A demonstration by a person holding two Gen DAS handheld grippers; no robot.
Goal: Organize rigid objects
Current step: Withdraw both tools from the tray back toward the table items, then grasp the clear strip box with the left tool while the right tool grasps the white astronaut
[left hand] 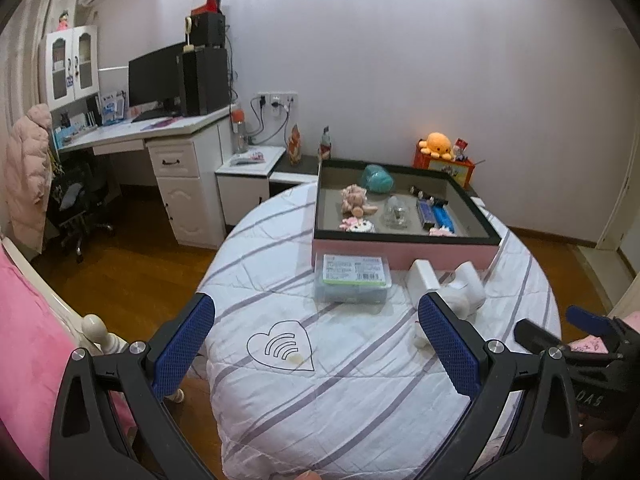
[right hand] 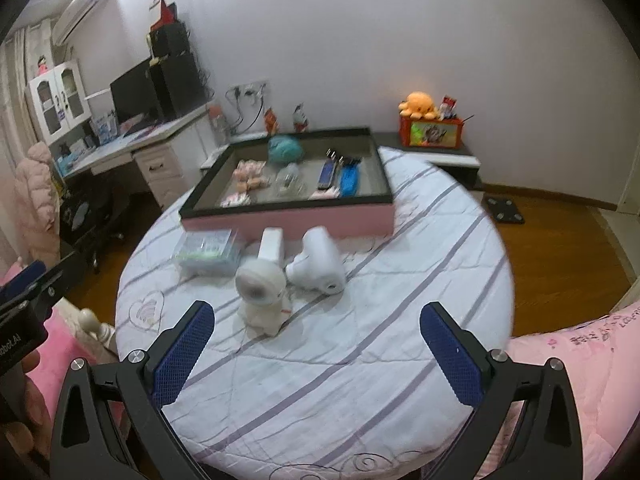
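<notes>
A pink box with a black rim (left hand: pixel 400 254) (right hand: pixel 280 222) lies on the striped bedspread and holds a teal lump (left hand: pixel 376 178), plush toys, a clear item and blue items. In front of it lie a clear plastic case (left hand: pixel 352 278) (right hand: pixel 208 254) and two white devices: a round-headed one (right hand: pixel 262 292) and a blocky one (right hand: pixel 320 266) (left hand: pixel 466 280). My left gripper (left hand: pixel 316 350) is open and empty, above the bedspread short of the case. My right gripper (right hand: pixel 318 354) is open and empty, short of the white devices. It also shows at the left wrist view's right edge (left hand: pixel 588 332).
A white desk (left hand: pixel 160 136) with a monitor (left hand: pixel 154 76) and an office chair (left hand: pixel 80 200) stand at the left on the wooden floor. An orange plush (left hand: pixel 438 144) sits on a red box by the wall. Pink bedding (right hand: pixel 580 364) lies at the right, a bedpost (left hand: pixel 96 326) at the left.
</notes>
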